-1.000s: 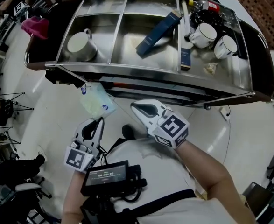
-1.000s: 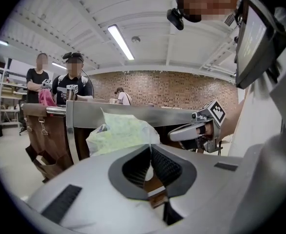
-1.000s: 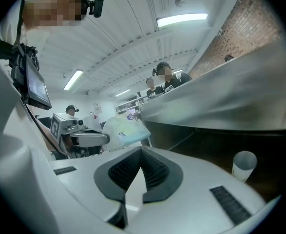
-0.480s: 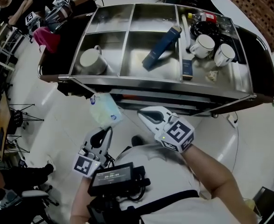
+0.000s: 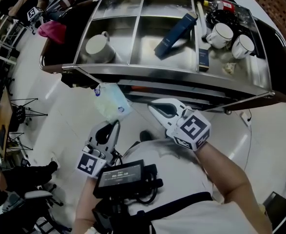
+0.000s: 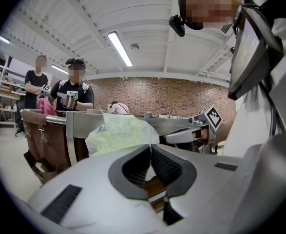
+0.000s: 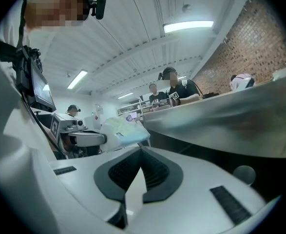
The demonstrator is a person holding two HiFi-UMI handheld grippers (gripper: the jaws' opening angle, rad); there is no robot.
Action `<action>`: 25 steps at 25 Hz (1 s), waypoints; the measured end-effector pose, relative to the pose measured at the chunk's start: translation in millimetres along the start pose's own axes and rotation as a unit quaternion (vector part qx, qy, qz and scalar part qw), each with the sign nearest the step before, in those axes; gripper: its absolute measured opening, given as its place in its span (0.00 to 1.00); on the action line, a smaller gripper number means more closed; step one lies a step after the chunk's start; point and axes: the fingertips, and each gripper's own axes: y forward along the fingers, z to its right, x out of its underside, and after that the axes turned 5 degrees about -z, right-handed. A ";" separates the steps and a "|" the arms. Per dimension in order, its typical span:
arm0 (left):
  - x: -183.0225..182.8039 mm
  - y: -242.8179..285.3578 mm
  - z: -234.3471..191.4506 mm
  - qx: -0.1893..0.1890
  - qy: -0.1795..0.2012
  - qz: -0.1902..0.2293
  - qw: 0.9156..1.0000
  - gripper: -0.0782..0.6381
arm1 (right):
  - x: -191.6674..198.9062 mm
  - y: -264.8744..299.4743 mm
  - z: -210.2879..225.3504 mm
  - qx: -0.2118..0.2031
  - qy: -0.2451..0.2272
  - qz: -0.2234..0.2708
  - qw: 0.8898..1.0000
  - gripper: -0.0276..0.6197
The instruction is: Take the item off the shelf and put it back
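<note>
A soft pale-green packet [image 5: 111,103] hangs in front of the steel shelf [image 5: 181,77], just below its front rail. My left gripper [image 5: 116,123] is shut on the packet's lower corner. From the left gripper view the packet [image 6: 121,133] rises just beyond the closed tips of my left gripper [image 6: 150,147]. My right gripper [image 5: 152,106] is to the right of it, shut with nothing in it, pointing at the shelf's underside. In the right gripper view its jaws [image 7: 140,150] meet, and the packet [image 7: 123,129] shows to the left.
The shelf's top tier holds a grey mug [image 5: 100,47] at left, a leaning dark blue box [image 5: 176,34] in the middle, and two white mugs [image 5: 220,35] at right. People stand by the cart's far left end with a pink cloth [image 5: 52,30]. White floor lies below.
The head view has shifted a little. My left gripper still holds the packet under the shelf's front rail, and both grippers keep roughly the same place relative to the shelf.
</note>
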 end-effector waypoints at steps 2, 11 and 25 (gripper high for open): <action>0.5 0.3 0.1 0.001 -0.002 0.000 1.000 0.12 | -0.3 0.7 0.0 0.000 0.001 0.000 1.000 0.05; 0.0 0.0 2.1 0.005 -0.001 0.002 1.000 0.12 | 5.8 1.4 -1.9 0.000 0.005 -0.010 1.000 0.05; -1.2 -3.0 1.9 0.004 -0.001 0.015 1.000 0.12 | 8.7 2.7 -4.6 0.000 0.005 -0.015 1.000 0.05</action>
